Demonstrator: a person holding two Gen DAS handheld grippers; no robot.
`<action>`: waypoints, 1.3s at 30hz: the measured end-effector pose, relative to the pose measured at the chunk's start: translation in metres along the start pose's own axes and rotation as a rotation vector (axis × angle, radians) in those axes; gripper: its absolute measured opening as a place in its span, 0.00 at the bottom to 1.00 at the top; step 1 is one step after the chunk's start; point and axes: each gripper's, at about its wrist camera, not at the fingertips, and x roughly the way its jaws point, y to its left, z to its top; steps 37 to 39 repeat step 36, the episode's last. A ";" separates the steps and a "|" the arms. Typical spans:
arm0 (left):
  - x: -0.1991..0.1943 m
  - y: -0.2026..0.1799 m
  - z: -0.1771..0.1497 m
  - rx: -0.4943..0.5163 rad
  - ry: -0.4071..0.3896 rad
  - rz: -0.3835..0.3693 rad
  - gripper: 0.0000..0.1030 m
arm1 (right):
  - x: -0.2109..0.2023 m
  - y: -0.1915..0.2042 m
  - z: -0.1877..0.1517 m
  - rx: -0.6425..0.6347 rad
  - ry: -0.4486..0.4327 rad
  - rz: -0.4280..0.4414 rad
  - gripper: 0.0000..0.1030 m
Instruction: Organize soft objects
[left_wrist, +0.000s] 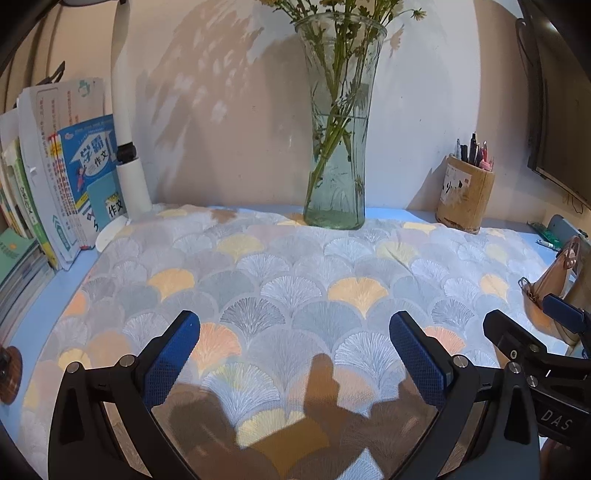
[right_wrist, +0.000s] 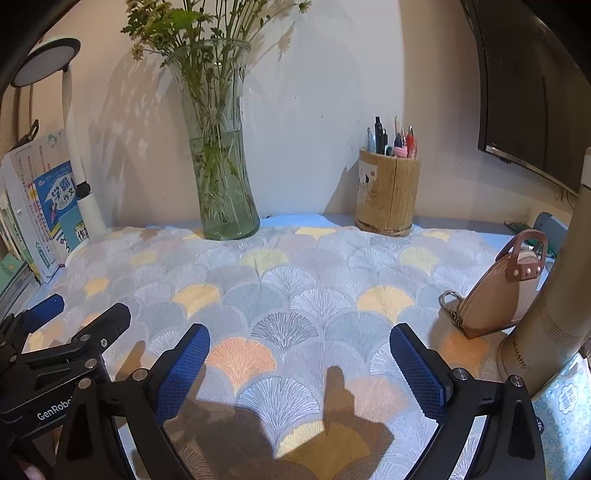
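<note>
A soft quilted cloth (left_wrist: 288, 280) with a grey, white and orange fan pattern lies spread flat over the blue desk; it also fills the right wrist view (right_wrist: 295, 288). My left gripper (left_wrist: 295, 332) is open and empty, hovering over the cloth's near part. My right gripper (right_wrist: 299, 343) is open and empty too, just to the right of the left one, which shows at the left edge of the right wrist view (right_wrist: 74, 332). A tan leather pouch (right_wrist: 498, 295) with a key ring stands on the cloth's right side.
A glass vase with flowers (left_wrist: 338, 147) stands on the cloth's far edge. A bamboo pen holder (right_wrist: 388, 192) is at the back right. Books (left_wrist: 55, 177) and a white lamp (left_wrist: 129, 162) stand at the left. A monitor (right_wrist: 535, 92) and a beige cylinder (right_wrist: 546, 314) are at the right.
</note>
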 end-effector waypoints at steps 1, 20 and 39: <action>0.000 0.000 0.000 -0.002 0.002 0.000 0.99 | 0.000 -0.001 0.000 0.001 0.003 0.001 0.95; 0.012 0.011 -0.002 -0.060 0.078 -0.057 0.99 | 0.006 0.005 0.000 -0.024 0.026 -0.004 0.96; 0.005 0.002 0.002 0.025 0.006 0.061 0.99 | 0.008 0.007 -0.001 -0.041 0.035 -0.006 0.99</action>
